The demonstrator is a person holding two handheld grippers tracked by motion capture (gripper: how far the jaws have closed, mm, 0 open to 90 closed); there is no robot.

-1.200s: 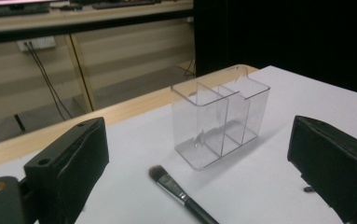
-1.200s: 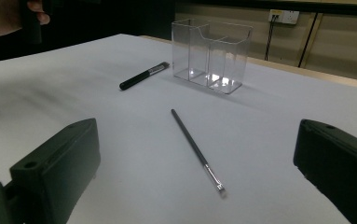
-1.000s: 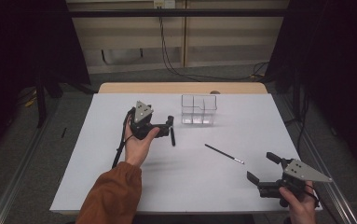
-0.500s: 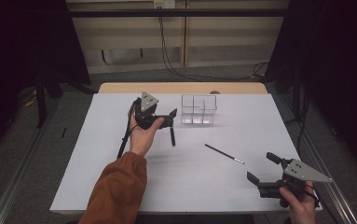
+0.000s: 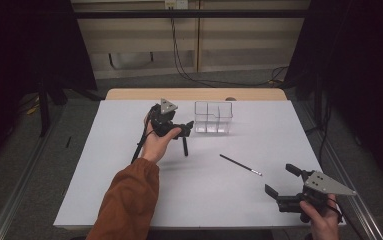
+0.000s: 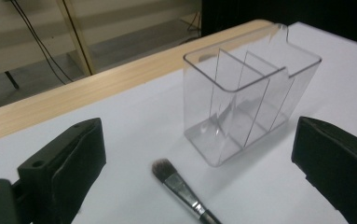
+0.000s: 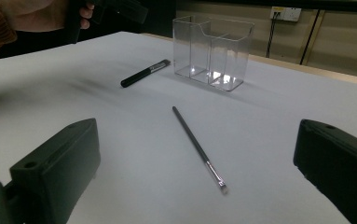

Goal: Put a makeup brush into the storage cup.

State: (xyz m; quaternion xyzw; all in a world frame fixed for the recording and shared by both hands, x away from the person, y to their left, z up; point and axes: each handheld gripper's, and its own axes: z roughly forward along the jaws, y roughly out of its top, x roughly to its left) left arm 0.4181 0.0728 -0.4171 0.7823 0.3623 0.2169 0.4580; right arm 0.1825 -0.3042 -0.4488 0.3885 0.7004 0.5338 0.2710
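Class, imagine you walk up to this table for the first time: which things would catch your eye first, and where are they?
Probably the clear divided organiser, standing empty toward the far side of the white table. The left gripper is held open just left of it, above a black-handled brush. A thin brush lies alone mid-table, ahead of the open right gripper.

Handle of the makeup brush (image 6: 181, 189) cut off at bottom edge

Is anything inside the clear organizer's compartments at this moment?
No. In the left gripper view the clear organizer has bare compartments, and the makeup brush lies on the table in front of it.
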